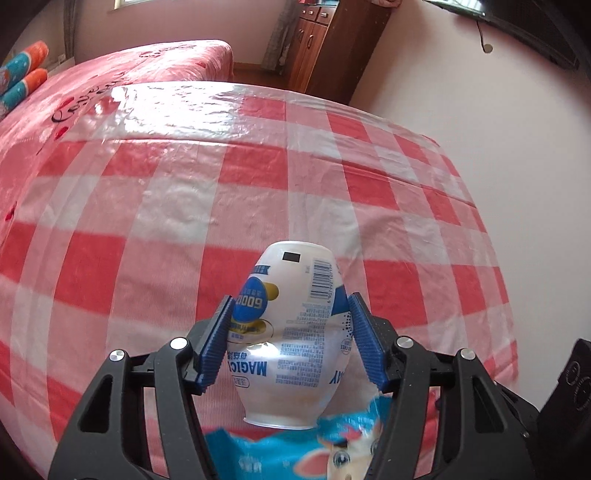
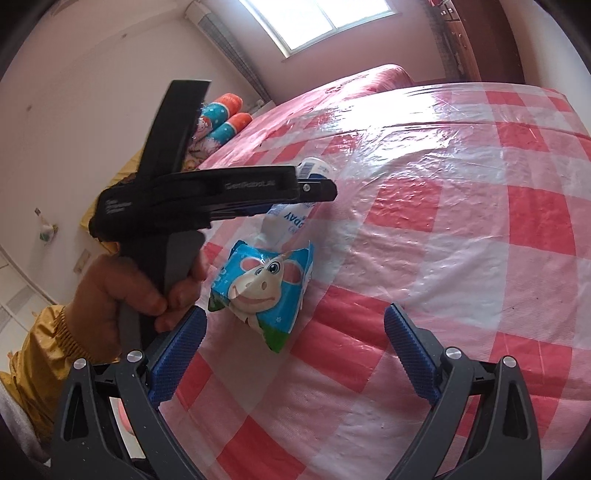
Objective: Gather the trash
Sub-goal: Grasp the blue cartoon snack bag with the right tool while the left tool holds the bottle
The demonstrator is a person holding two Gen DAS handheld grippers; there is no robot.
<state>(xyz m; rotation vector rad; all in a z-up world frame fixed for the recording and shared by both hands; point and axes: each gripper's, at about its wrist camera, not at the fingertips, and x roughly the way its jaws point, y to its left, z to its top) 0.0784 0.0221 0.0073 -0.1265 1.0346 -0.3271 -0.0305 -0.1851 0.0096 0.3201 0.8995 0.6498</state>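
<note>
Red-and-white checked plastic sheeting [image 1: 258,192] covers the table in the left wrist view, its glossy surface wrinkled and catching window light at the far edge; beyond that edge lie a pink bed [image 1: 147,66], a wooden cabinet [image 1: 317,44] and a pale wall to the right. The left gripper [image 1: 290,339] reaches forward low over the sheeting, its blue-padded jaws pressed against both sides of a white drink bottle [image 1: 291,332], which points away with its base toward the far edge and its mouth near the camera. Just beneath the bottle's mouth lies a blue snack wrapper [image 1: 295,454] printed with a cartoon animal. Most of the sheeting ahead and to both sides lies bare. From the right wrist view, the same checked sheeting [image 2: 443,221] runs to a window [image 2: 325,22] and the bed [image 2: 369,77]. The person's left hand [image 2: 122,291], in a yellow sleeve, grips the handle of the left gripper [image 2: 314,184], whose tip hides part of the bottle [image 2: 288,218]. The wrapper [image 2: 262,291] lies crumpled on the table just below it. The right gripper [image 2: 295,350] hovers near the table's near edge, jaws spread wide and holding nothing, the wrapper just ahead of its fingertips.
</note>
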